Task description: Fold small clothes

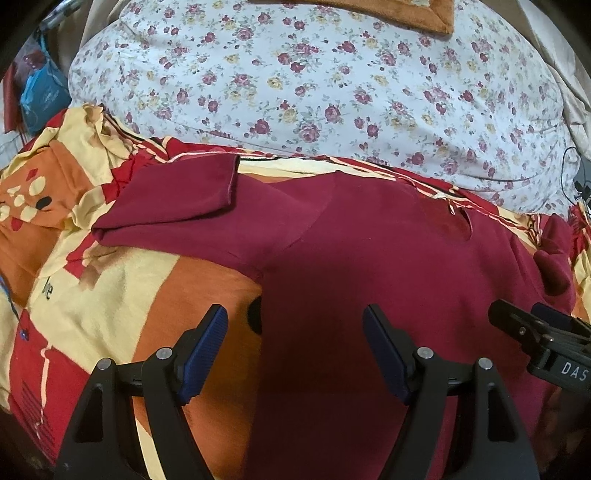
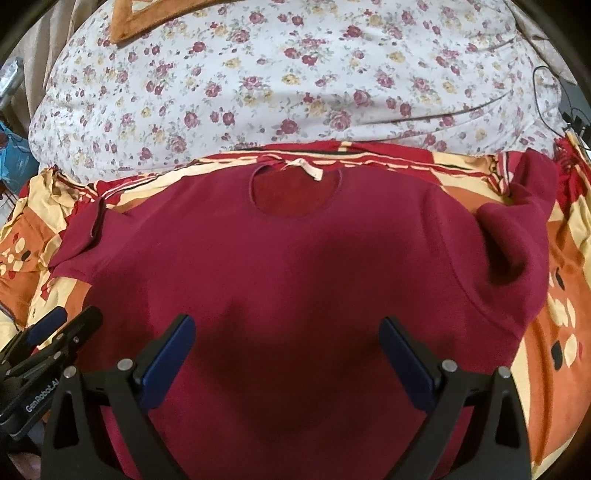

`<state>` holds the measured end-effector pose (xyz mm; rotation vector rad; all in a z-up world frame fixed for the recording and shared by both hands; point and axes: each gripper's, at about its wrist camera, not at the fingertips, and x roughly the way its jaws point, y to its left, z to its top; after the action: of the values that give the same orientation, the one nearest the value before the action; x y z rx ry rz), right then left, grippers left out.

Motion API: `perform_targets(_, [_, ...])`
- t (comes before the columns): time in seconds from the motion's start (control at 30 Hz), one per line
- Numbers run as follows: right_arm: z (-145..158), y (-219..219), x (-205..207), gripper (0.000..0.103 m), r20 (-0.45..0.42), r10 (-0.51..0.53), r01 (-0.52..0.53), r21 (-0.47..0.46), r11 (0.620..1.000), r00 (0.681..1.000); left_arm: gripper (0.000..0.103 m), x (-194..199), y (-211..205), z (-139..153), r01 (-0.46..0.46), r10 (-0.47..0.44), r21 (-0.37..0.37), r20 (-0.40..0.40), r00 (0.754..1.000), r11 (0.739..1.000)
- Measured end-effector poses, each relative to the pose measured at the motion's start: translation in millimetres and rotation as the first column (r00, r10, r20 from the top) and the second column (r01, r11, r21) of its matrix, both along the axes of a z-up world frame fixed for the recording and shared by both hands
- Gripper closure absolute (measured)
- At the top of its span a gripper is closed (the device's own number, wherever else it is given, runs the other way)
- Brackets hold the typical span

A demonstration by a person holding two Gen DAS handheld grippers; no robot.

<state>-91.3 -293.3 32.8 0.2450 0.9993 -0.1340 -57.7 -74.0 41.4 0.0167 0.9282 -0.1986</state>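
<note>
A dark red short-sleeved shirt (image 2: 288, 266) lies spread flat on the bed, neckline (image 2: 295, 195) away from me, a pale label at the collar. Its left sleeve (image 1: 173, 199) lies out flat; its right sleeve (image 2: 517, 229) is bunched and folded up. My left gripper (image 1: 293, 321) hovers open over the shirt's left side edge, nothing between its blue pads. My right gripper (image 2: 286, 328) stands open above the shirt's lower middle, empty too. Each gripper shows at the edge of the other's view: the right gripper (image 1: 532, 325) and the left gripper (image 2: 62, 325).
The shirt rests on a red, orange and cream patterned blanket (image 1: 110, 280). Behind it rises a large white floral quilt (image 2: 280, 81) with an orange cloth (image 1: 373, 11) on top. A blue bag (image 1: 40, 96) hangs at far left, and black cables (image 2: 554, 92) trail at right.
</note>
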Motion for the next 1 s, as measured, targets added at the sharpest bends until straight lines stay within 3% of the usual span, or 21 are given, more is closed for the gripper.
perform_targets(0.83, [-6.1,24.1,14.3,0.002,-0.004,0.078,-0.078,-0.027,0.997,0.997,0.036,25.2,28.4,-2.1,-0.063,0.063,-0.004,-0.004,0.998,0.998])
perform_targets(1.0, [3.4,35.2,24.8,0.009,0.021,0.167,-0.168,0.013,0.986,0.986,0.036,31.2,50.1,3.1,-0.1,0.1,-0.02,0.006,0.995,0.995])
